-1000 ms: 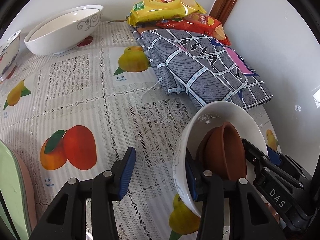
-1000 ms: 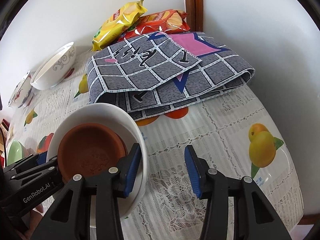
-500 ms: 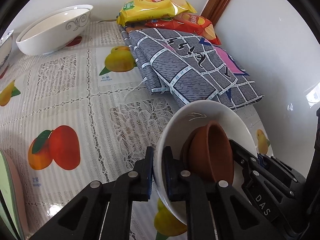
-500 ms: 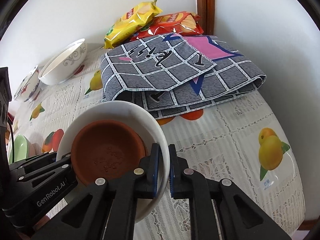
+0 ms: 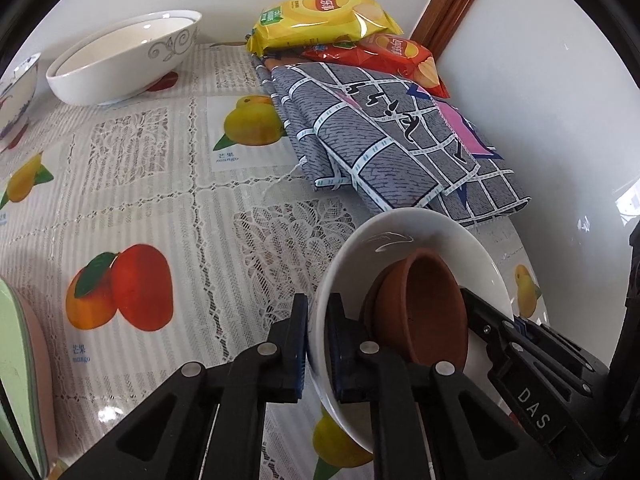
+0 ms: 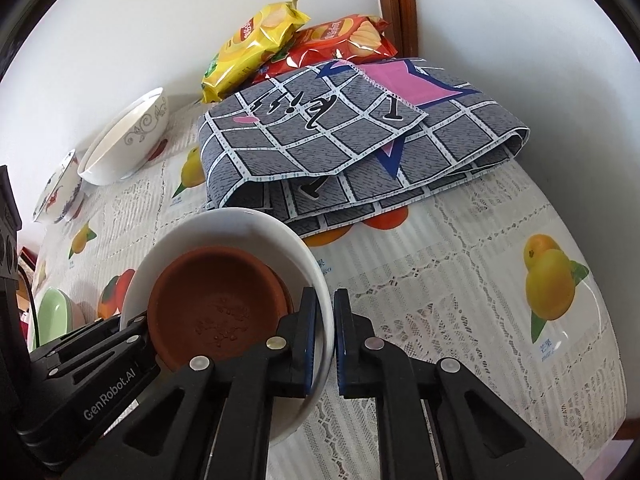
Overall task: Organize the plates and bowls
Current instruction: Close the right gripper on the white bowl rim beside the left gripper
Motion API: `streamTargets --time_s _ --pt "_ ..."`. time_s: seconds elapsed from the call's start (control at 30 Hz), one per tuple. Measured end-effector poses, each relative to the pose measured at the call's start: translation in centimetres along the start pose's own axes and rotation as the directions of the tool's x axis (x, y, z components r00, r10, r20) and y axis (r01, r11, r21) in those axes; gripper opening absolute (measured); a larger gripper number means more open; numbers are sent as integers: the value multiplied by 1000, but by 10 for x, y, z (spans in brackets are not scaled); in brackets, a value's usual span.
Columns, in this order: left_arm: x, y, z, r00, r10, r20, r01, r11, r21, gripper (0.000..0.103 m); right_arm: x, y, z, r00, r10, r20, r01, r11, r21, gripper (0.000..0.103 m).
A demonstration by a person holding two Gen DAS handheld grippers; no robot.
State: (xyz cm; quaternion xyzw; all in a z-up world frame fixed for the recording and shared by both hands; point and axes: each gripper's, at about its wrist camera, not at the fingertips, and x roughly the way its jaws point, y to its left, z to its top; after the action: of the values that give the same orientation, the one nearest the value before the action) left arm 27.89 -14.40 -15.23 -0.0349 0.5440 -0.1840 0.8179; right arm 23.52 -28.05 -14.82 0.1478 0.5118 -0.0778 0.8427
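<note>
A white bowl [image 5: 420, 236] holds a small brown clay bowl [image 5: 424, 308]. My left gripper [image 5: 318, 344] is shut on the white bowl's near-left rim. My right gripper [image 6: 326, 332] is shut on the opposite rim of the same white bowl [image 6: 240, 228], with the brown bowl [image 6: 216, 304] inside. The bowl is held tilted, just above the fruit-print tablecloth [image 5: 160, 184]. A large white patterned bowl [image 5: 124, 56] sits at the far left by the wall, with a small painted bowl [image 5: 18, 92] beside it. Green and pink plates [image 5: 20, 368] show at the left edge.
A folded grey checked cloth [image 5: 392, 136] lies just beyond the held bowl, against the right wall. A yellow chip bag [image 5: 324, 16] and a red chip bag [image 5: 384, 56] lie in the far corner. The table's right edge [image 6: 616, 380] is near my right gripper.
Both grippers went from open to shut on the white bowl's rim. Since then the bowl has stayed held between them, and the view has shifted slightly.
</note>
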Motion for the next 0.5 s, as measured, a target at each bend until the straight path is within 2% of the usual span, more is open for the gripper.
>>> streamTargets --time_s 0.5 --pt "-47 8 -10 999 8 45 -7 1000 -26 10 -37 21 -8 999 23 25 -22 999 -30 8"
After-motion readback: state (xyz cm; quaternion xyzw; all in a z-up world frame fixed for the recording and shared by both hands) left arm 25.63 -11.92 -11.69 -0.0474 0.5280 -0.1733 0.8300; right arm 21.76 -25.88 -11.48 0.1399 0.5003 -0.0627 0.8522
